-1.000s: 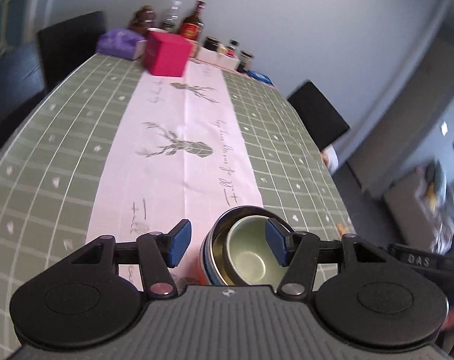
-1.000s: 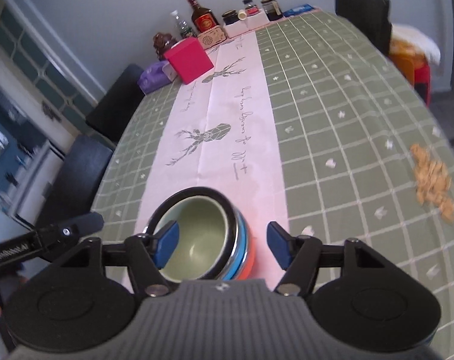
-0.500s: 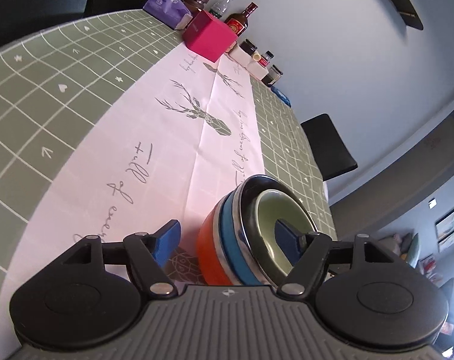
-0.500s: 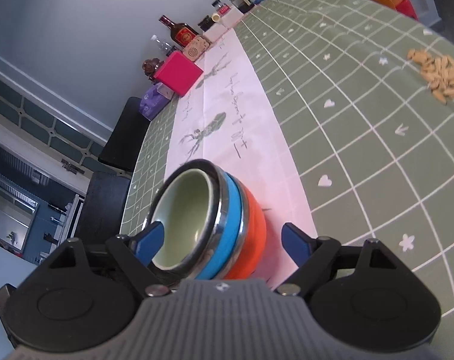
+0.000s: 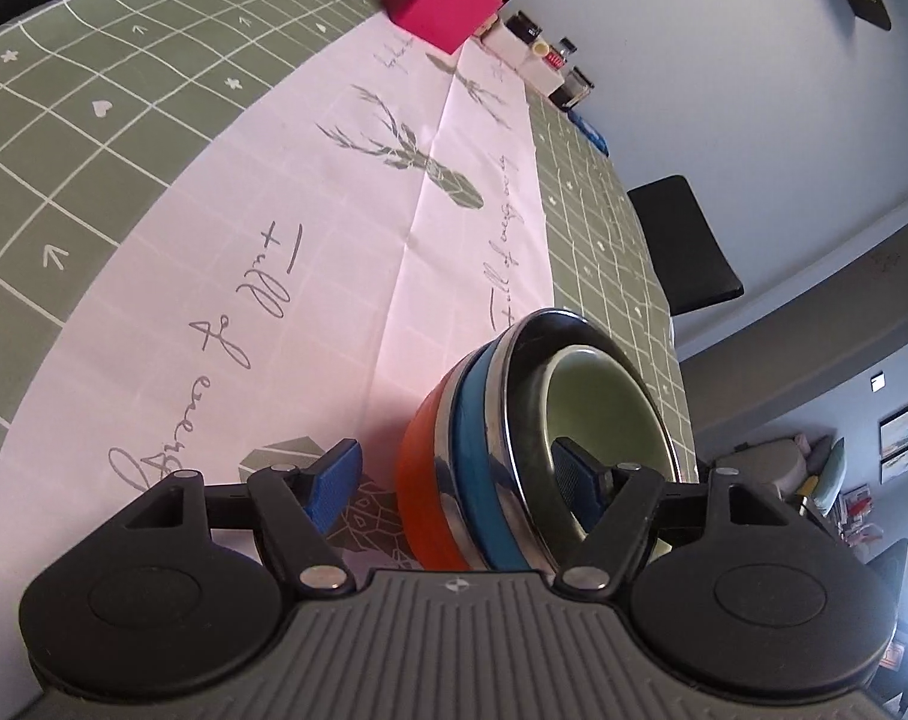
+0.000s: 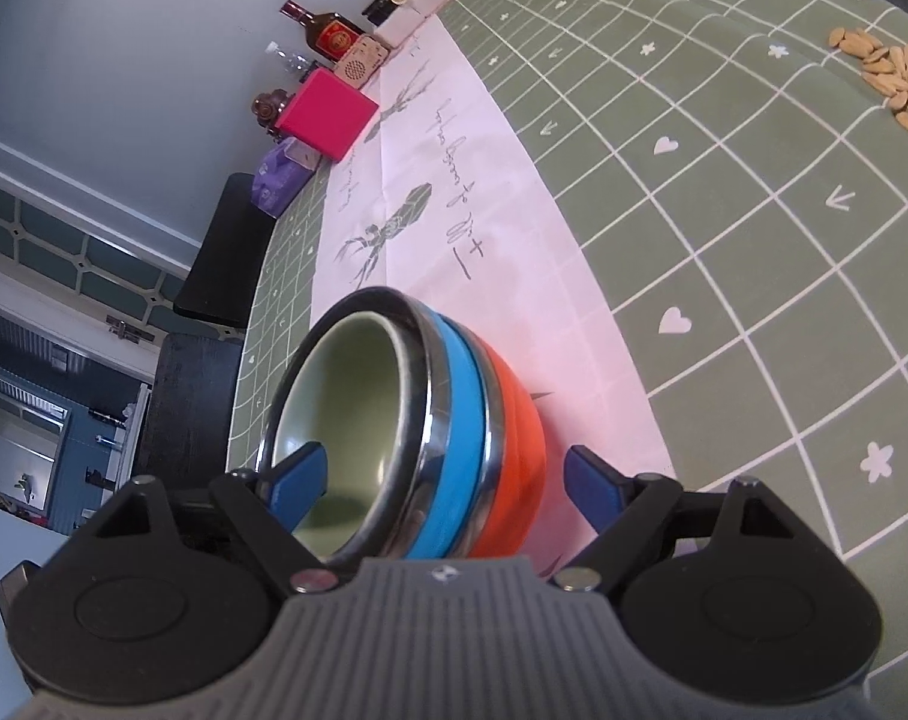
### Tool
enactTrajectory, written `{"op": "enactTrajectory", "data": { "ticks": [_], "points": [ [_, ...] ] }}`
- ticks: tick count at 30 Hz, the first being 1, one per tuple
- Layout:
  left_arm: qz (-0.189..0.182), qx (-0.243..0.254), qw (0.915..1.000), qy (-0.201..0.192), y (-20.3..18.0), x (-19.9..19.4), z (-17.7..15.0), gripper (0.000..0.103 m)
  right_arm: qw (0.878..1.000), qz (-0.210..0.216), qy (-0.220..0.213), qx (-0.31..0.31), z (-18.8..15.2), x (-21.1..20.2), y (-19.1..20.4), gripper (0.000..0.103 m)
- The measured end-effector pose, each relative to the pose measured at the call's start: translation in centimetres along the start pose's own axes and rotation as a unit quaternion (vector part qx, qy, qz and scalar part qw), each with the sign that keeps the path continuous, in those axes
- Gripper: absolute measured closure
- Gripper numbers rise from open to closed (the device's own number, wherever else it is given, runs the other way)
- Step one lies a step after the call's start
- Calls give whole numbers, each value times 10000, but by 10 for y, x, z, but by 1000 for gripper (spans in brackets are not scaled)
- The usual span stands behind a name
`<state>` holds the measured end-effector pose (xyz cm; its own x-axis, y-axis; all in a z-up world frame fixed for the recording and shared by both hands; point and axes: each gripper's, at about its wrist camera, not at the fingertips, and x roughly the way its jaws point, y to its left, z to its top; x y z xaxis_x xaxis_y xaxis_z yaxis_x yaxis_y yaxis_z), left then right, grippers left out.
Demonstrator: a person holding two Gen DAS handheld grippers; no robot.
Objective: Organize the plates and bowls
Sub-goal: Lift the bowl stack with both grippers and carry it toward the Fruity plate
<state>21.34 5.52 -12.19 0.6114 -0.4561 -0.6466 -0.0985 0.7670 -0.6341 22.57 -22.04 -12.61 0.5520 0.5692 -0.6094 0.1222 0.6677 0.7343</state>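
A nested stack of bowls stands on the pink table runner: an orange bowl (image 5: 424, 492) at the bottom, a blue bowl (image 5: 484, 456), a steel bowl (image 5: 523, 396) and a pale green bowl (image 5: 598, 402) inside. My left gripper (image 5: 460, 480) is open and straddles the stack's wall, one pad outside, one inside the green bowl. My right gripper (image 6: 448, 486) is open and straddles the opposite wall of the same stack: orange bowl (image 6: 514, 444), blue bowl (image 6: 460, 420), steel bowl (image 6: 358, 306), green bowl (image 6: 346, 396).
The runner (image 5: 346, 228) lies on a green checked tablecloth (image 6: 724, 192). A pink box (image 5: 439, 3), bottles (image 6: 328, 30) and jars stand at the far end. Seeds (image 6: 892, 78) lie scattered at the right. Black chairs (image 5: 682, 246) flank the table.
Both grippers have dropped lower and tilted toward the table, closing in on the bowl stack from opposite sides. The stack stays in place. Both stay open.
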Motion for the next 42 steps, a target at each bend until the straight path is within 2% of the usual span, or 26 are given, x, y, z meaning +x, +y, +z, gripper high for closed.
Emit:
{"op": "enactTrajectory", "data": {
  "ticks": [5, 11, 18, 24, 33, 36, 42],
  "points": [
    [-44, -77, 9998, 197, 1, 6, 2, 20, 9998, -31, 189, 49, -2, 8, 2, 21],
    [-85, -36, 9985, 548, -5, 14, 7, 29, 9994, -64, 237, 232, -1, 5, -3, 30],
    [136, 152, 9972, 725, -15, 18, 10, 33, 9988, -184, 341, 304, 3, 5, -4, 39],
    [382, 340, 9953, 824, -22, 21, 13, 37, 9982, -352, 425, 229, 4, 7, 2, 41],
    [539, 676, 9919, 932, -35, 19, 18, 38, 9977, -460, 489, 18, 11, 4, 12, 47],
    [539, 644, 9921, 931, -30, 20, 16, 39, 9971, -451, 604, 90, 8, 8, 6, 49],
    [500, 748, 9920, 880, -32, 16, 13, 39, 9971, -512, 568, -26, 6, 6, 7, 53]
  ]
}}
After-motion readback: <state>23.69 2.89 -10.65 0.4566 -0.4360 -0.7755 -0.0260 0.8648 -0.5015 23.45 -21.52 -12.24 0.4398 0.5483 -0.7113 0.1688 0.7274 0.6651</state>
